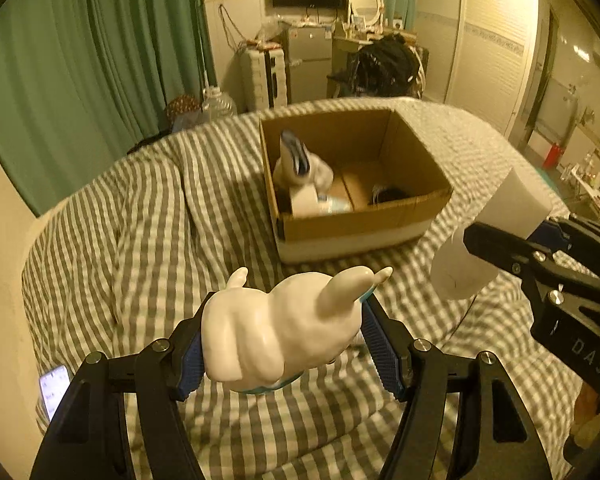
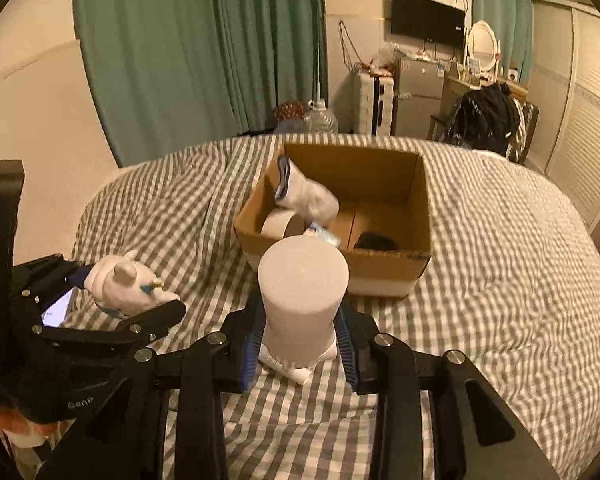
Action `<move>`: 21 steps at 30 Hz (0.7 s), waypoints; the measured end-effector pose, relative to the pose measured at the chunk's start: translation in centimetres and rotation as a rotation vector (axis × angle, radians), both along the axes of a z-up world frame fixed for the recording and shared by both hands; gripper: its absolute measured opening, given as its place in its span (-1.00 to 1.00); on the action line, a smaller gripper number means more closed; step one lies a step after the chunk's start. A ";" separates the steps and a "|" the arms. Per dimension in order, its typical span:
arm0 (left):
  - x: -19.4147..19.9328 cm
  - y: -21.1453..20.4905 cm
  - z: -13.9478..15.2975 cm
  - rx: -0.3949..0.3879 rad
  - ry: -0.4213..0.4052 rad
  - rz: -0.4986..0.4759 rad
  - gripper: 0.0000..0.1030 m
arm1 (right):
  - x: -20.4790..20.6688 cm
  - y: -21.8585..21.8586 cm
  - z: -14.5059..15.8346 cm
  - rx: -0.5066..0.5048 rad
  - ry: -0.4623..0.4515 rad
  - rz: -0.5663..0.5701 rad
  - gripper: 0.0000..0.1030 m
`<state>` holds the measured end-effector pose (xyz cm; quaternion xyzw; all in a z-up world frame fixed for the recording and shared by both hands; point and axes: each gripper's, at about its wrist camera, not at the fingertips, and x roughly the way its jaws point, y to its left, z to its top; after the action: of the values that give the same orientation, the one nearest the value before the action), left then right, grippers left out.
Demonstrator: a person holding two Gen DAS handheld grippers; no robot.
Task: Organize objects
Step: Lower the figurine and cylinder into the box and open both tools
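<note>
while both hands are loaded, we read the scene like this: our left gripper [image 1: 284,344] is clamped on a white bunny figurine [image 1: 276,328], jaws fairly wide w/ the blue pads against its flanks, body lying sideways and ears pointing away from us. our right gripper [image 2: 300,344] pinches a white paper roll [image 2: 302,300] low on its body, the pads squeezing the sides in a bit, top end standing up ahead of the fingers. both things hang clear above the checked bed cover [image 2: 500,280].

ahead of both grippers, farther along the bed, sits the cardboard box [image 1: 364,224], open-topped. inside we see a white sock bundle [image 2: 308,196] leaning on the near-left wall, a tape roll [image 2: 282,222] below it, and sth dark [image 2: 378,242] in the right corner; can't tell what that is. a lit phone [image 1: 54,392] lies on the cover just left of the left gripper.

handling, as we judge it: the figurine looks glossy and hard, prob. ceramic or vinyl, so slippery and maybe breakable. grip stays across the widest part of the body, never by the ears; lower it into the box, don't drop. the roll looks light and soft, it dents under the pads, so a mid-body pinch is fine and a short drop wouldn't hurt it. free floor in the box is center-right, best spot for the figurine, away from the tape roll.
</note>
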<state>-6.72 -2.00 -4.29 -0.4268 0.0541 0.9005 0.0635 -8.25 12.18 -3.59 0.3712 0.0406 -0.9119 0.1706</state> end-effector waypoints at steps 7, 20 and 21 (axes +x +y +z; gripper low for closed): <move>-2.8 0.8 2.2 0.017 0.039 -0.012 0.36 | -1.6 1.6 2.5 -0.044 0.021 -0.008 -0.36; -10.9 4.1 3.4 0.014 0.099 -0.042 0.36 | -9.0 3.5 6.7 -0.051 0.084 -0.061 -0.36; -11.5 4.4 3.2 0.013 0.097 -0.044 0.36 | -9.9 3.6 6.7 -0.053 0.083 -0.061 -0.36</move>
<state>-18.26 2.38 -1.09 -0.3810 0.0607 0.9188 0.0833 -18.11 15.73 3.11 0.3296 0.0122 -0.9319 0.1506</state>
